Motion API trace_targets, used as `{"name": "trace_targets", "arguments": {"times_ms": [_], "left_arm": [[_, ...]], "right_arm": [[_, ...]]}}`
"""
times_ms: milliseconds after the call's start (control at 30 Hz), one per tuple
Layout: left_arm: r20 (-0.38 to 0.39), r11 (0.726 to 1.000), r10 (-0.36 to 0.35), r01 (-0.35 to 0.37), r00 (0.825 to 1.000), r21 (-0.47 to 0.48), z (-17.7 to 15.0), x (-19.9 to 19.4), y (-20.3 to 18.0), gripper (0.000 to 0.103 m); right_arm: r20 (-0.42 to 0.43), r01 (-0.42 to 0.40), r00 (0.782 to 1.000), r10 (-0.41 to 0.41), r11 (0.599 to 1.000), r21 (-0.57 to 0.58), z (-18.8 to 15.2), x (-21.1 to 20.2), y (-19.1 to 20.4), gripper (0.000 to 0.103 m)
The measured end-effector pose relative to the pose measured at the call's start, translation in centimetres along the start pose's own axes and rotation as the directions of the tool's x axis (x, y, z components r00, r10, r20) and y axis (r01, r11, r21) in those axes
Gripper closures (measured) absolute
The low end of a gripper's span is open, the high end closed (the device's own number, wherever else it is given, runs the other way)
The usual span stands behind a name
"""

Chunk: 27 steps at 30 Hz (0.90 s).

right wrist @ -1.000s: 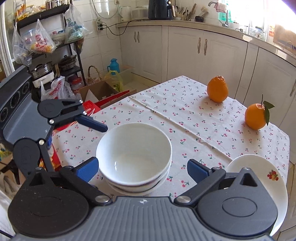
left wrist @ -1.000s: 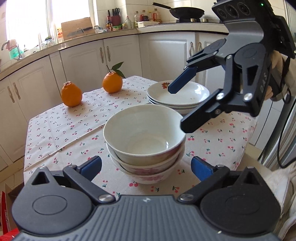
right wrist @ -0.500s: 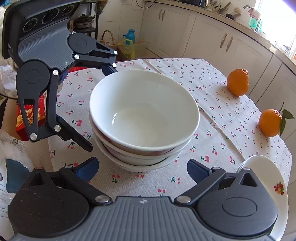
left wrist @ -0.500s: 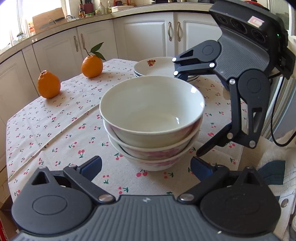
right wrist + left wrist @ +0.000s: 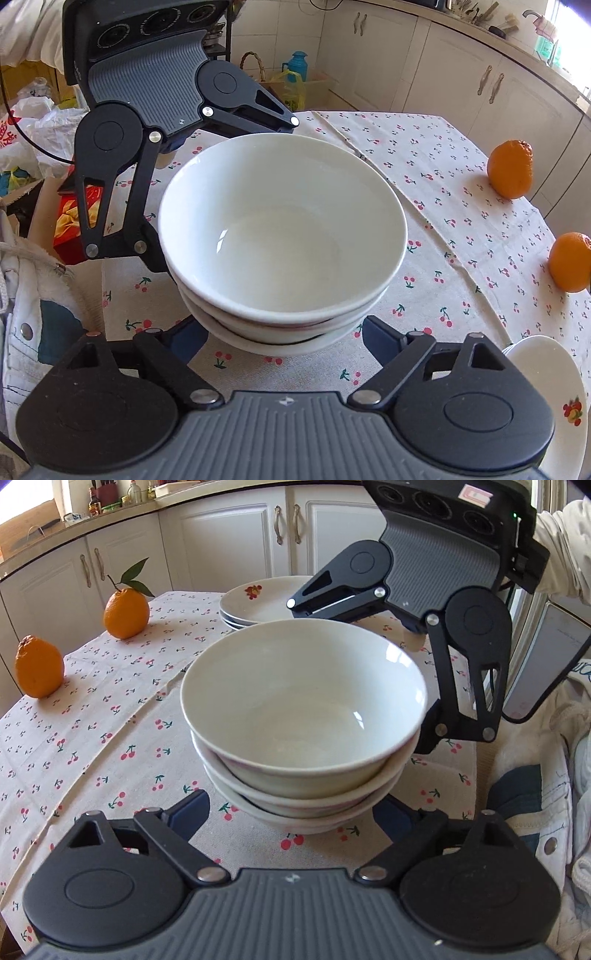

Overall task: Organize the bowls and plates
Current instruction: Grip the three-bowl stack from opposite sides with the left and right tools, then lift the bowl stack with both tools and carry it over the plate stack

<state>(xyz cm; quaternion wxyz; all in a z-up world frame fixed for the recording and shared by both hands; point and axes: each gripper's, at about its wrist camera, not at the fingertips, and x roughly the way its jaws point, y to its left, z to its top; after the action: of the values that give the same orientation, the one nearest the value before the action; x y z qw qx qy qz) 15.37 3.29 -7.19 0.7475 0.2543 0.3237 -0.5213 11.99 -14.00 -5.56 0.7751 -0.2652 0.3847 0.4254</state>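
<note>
The left gripper (image 5: 291, 814) sits low at the near side of a stack of bowls (image 5: 303, 716), its blue fingers (image 5: 188, 812) spread to either side of the bottom bowl. They have just been closing in with the stack between them. The left finger stands clear of the bowl; the right one is partly hidden behind the stack, so contact there cannot be told.

The right gripper (image 5: 286, 338) straddles the same stack from the opposite side, and its fingers (image 5: 380, 341) have also just been narrowing. They lie just beside the lowest bowl without clearly pressing it.

The three nested white bowls stand on the table (image 5: 92, 731), which has a cherry-print cloth. A stack of plates (image 5: 258, 602) rests behind them. Two oranges (image 5: 126, 613) stand farther off, near the cabinet side.
</note>
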Motion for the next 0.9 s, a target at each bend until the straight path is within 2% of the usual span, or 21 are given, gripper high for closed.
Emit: {"name": "trace_targets", "arguments": {"times_ms": [267,700,900], "left_arm": [[0.001,0.998,-0.049,0.049,0.999,0.027,0.1,0.0,0.0,0.018],[0.007,0.999,-0.026,0.026,1.000,0.037,0.9,-0.4,-0.7,0.019],[0.028,0.999,-0.018,0.017,0.999,0.046,2.9,-0.3,-1.2,0.019]], "right_arm": [[-0.006,-0.049,0.999,0.049,0.999,0.001,0.3,0.1,-0.3,0.020],[-0.015,-0.063,0.998,0.063,0.997,0.033,0.4,-0.2,-1.2,0.020],[-0.013,-0.028,1.000,0.028,0.999,0.019,-0.1,-2.3,-1.7,0.020]]}}
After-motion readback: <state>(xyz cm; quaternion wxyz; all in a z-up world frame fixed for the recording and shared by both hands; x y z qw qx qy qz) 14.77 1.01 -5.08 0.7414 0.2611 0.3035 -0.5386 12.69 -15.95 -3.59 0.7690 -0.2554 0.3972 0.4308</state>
